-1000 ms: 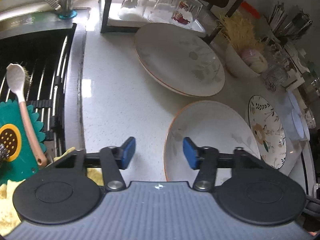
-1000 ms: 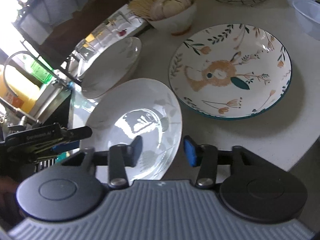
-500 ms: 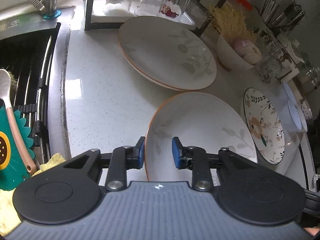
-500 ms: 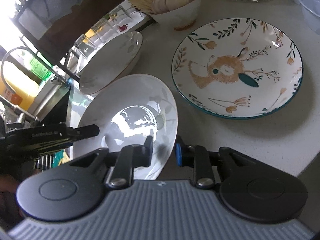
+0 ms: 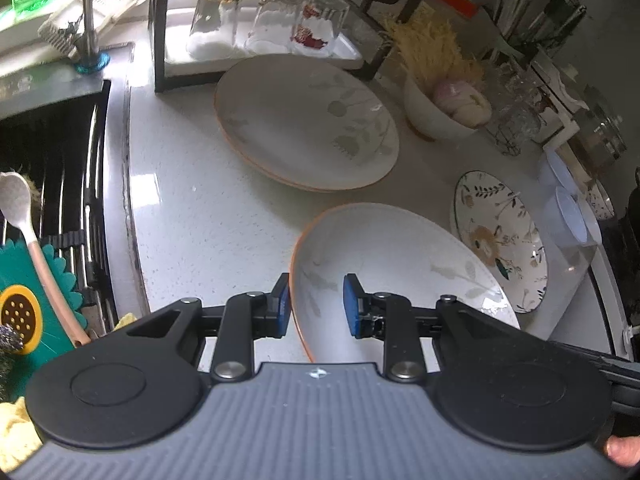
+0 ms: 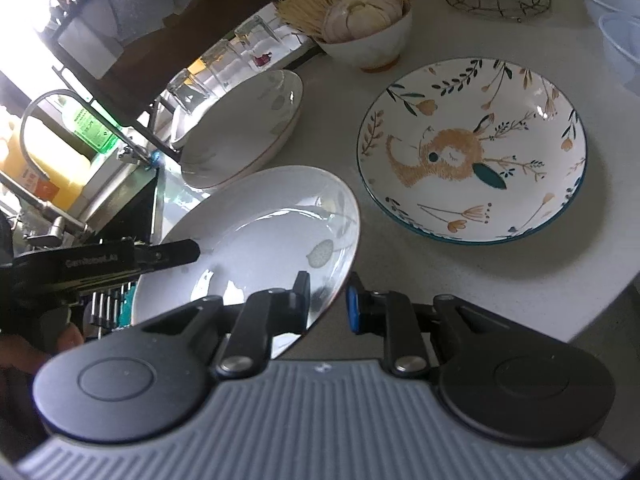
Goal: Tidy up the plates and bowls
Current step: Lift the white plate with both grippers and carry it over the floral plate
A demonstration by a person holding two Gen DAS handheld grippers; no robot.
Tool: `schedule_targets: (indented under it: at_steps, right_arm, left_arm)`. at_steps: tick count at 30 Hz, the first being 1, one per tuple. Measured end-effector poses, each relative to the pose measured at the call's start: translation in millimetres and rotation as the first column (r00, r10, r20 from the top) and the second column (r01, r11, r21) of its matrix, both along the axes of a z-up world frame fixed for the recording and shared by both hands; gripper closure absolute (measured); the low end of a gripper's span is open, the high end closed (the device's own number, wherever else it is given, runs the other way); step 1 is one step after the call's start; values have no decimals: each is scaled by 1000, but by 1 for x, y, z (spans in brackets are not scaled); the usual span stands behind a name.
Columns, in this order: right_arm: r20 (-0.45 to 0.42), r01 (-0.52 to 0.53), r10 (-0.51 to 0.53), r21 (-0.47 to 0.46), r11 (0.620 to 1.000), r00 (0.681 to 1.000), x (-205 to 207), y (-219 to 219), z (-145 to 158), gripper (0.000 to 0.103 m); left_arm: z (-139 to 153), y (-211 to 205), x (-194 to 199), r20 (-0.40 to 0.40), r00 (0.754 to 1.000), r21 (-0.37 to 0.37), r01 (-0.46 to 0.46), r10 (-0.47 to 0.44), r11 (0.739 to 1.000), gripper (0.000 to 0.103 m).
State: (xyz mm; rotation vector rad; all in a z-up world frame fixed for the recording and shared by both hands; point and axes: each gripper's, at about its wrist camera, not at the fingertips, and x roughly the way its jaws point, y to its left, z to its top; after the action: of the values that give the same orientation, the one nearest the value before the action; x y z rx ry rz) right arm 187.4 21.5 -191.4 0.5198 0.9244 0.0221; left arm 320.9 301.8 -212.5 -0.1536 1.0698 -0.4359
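The left hand-held gripper (image 5: 314, 306) is seen with its blue pads either side of the orange-trimmed rim of a white leaf-patterned plate (image 5: 400, 264), a gap showing at the inner pad (contact cannot be confirmed). The plate is tilted near the front edge of the speckled bench (image 5: 208, 208). A stack of matching plates (image 5: 306, 122) is set toward the back edge, just before a black rack (image 5: 160, 40) of upturned glasses (image 5: 266, 20). A floral plate (image 5: 498, 240) lies toward the right edge, a sink (image 5: 52, 168) along the left.
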Motion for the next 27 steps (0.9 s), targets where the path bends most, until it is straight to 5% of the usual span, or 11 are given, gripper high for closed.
schedule_targets:
  at_steps: [12, 27]
  right_arm:
    - [51, -16, 16, 1, 1000, 999, -3, -19, 44, 81]
    - [175, -66, 66, -8, 998, 982, -1, -93, 79, 81]
  left_arm:
    - [50, -12, -10, 30, 999, -29, -12, 13, 1000, 72]
    - [93, -79, -24, 58, 994, -88, -92, 97, 992, 72]
